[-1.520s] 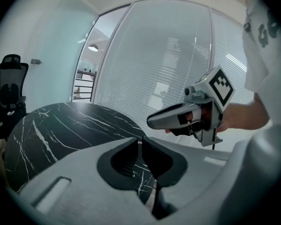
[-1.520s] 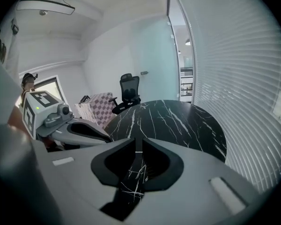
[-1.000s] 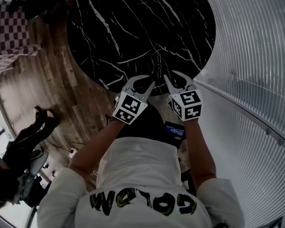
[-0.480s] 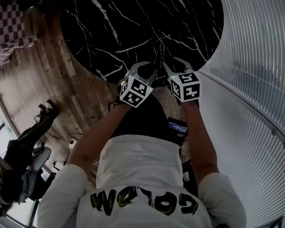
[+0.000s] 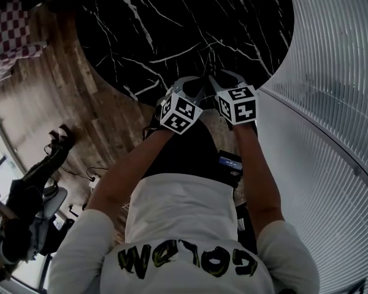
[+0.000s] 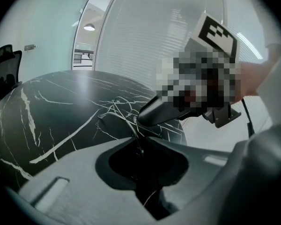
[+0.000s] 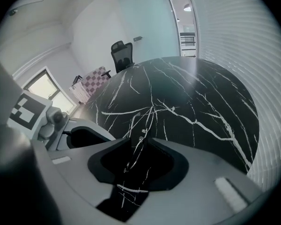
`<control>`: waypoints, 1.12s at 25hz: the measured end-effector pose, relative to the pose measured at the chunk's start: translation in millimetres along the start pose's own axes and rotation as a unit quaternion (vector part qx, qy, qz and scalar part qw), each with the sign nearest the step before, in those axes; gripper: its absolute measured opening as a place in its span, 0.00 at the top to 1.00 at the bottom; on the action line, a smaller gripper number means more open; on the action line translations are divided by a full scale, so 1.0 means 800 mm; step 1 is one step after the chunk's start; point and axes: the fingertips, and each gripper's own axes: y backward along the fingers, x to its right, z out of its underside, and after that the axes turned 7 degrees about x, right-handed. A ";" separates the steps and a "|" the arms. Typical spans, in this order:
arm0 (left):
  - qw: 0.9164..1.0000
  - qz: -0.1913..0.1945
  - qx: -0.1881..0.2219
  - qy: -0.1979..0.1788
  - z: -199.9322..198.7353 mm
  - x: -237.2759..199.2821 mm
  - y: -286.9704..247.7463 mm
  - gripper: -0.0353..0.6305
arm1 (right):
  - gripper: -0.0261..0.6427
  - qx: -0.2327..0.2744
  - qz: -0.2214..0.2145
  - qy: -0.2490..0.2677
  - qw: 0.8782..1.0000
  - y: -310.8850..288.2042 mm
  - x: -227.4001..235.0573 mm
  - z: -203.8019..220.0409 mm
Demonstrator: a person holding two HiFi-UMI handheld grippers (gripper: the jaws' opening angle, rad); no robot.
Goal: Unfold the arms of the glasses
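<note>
Although large yellow-edged lettering (image 5: 185, 263) ran across the person's white shirt (image 5: 178, 216), it lay upside down in the head view. Only letters resembling "GOLD" could be picked out at one end, and the rest was not legible. The other marks were the black-and-white square patterns on the left cube (image 5: 181, 112) and the right cube (image 5: 240, 103), which carried no words.

The left gripper (image 6: 139, 139) pointed down at the near edge of the black, white-veined worktop (image 5: 172, 23). Its jaws had just been closing and stood narrowly parted. A thin wire part of the glasses (image 7: 133, 152) ran down through the slim gap, and neither pad visibly pressed on it.

The right gripper (image 7: 139, 142) sat just beside it, and its jaws had also just been closing a little. They were spread wider than the left pair, with a wire lens rim standing between them, not squeezed.

The glasses sat at the worktop's near edge, between the two sets of jaw tips, which almost met in the head view.
</note>
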 end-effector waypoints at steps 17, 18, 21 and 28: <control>1.000 0.001 -0.001 0.006 -0.003 -0.002 0.004 0.89 | 0.86 -0.008 0.021 0.026 0.999 -0.001 0.002 0.003; 1.000 0.001 -0.001 0.005 -0.003 -0.002 0.004 0.89 | 0.86 -0.008 0.021 0.028 0.999 -0.001 0.002 0.003; 1.000 0.000 -0.001 0.003 -0.002 -0.004 0.006 0.89 | 0.86 -0.011 0.024 0.034 0.999 -0.001 0.003 0.004; 1.000 -0.005 -0.002 -0.002 -0.004 -0.012 0.014 0.89 | 0.86 -0.016 0.027 0.047 0.998 -0.002 0.002 0.002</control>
